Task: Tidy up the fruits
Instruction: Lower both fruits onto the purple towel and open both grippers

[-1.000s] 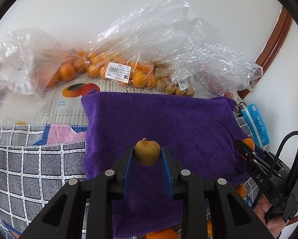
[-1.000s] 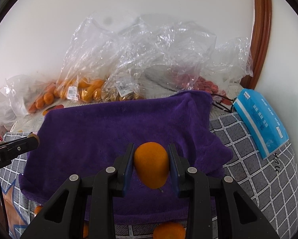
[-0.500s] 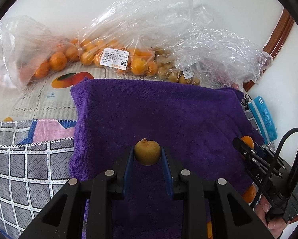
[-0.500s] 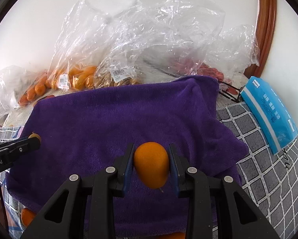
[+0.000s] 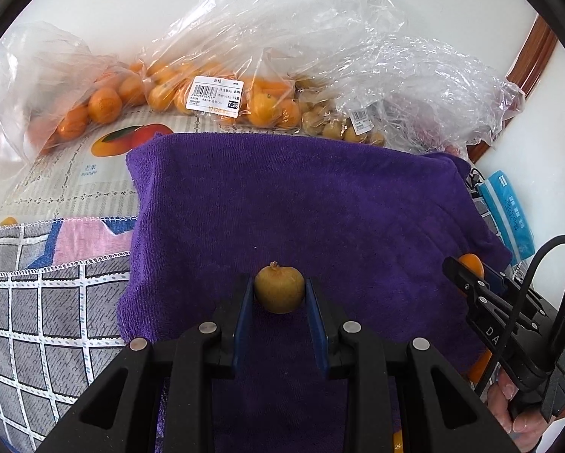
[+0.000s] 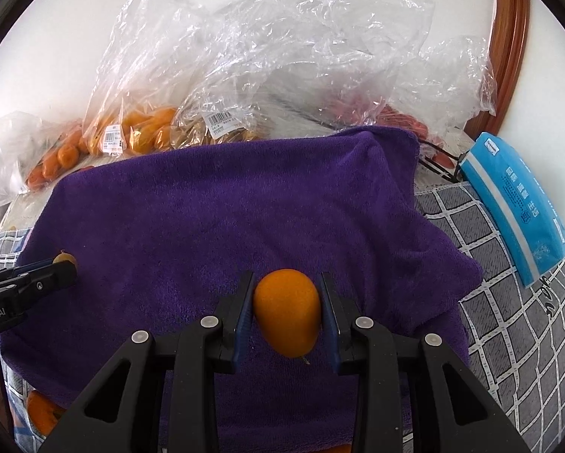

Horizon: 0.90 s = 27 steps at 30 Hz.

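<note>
My left gripper (image 5: 278, 294) is shut on a small round yellow-brown fruit (image 5: 278, 290) and holds it above the purple towel (image 5: 301, 204). My right gripper (image 6: 287, 313) is shut on an oval orange fruit (image 6: 287, 311) above the same towel (image 6: 226, 211). The right gripper also shows at the right edge of the left wrist view (image 5: 467, 268), and the left gripper at the left edge of the right wrist view (image 6: 62, 264). Clear plastic bags of orange fruit (image 5: 214, 94) and yellow-brown fruit (image 5: 335, 124) lie behind the towel.
A blue tissue pack (image 6: 516, 204) lies right of the towel on a grey checked cloth (image 6: 508, 332). A mango-printed box (image 5: 105, 158) sits at the back left. A loose orange fruit (image 6: 41, 415) lies at the towel's near left corner. A white wall stands behind the bags.
Both grippers have moved forward over the towel toward the bags, each still holding its fruit. The bags look closer now.
</note>
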Each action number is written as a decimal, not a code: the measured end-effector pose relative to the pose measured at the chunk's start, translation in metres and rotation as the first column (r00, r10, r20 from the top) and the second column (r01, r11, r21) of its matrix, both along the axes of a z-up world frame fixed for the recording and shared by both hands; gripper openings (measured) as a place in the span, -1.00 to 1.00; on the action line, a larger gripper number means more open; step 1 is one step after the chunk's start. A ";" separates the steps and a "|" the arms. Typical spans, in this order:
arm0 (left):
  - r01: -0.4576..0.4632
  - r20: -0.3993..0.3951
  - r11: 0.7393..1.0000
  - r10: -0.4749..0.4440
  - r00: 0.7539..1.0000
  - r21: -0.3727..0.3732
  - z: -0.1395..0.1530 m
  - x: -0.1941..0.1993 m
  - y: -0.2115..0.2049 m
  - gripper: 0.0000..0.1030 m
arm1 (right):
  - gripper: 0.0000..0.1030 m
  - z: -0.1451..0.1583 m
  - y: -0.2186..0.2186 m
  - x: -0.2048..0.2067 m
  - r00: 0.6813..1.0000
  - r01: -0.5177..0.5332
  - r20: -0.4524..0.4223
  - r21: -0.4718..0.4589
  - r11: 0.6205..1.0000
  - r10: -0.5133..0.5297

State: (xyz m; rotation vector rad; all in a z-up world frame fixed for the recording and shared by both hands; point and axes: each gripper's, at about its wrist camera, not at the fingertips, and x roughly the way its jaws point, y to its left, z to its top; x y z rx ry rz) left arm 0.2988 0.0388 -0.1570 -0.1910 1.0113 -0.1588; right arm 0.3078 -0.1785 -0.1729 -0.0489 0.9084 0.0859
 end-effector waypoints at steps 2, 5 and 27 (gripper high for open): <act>0.001 -0.001 1.000 -0.001 1.000 0.007 0.000 0.001 0.000 -0.48 | -0.37 -0.002 0.000 0.001 1.000 0.003 -0.007 0.001 1.000 -0.003; 0.001 -0.004 1.000 -0.001 1.000 0.013 -0.001 0.001 0.000 -0.48 | -0.37 -0.005 -0.001 0.002 1.000 0.005 -0.017 0.005 1.000 -0.005; -0.023 0.024 0.999 0.022 0.999 0.039 0.033 -0.029 0.004 -0.32 | 0.51 0.033 -0.004 -0.024 1.000 0.018 0.017 0.050 0.999 -0.018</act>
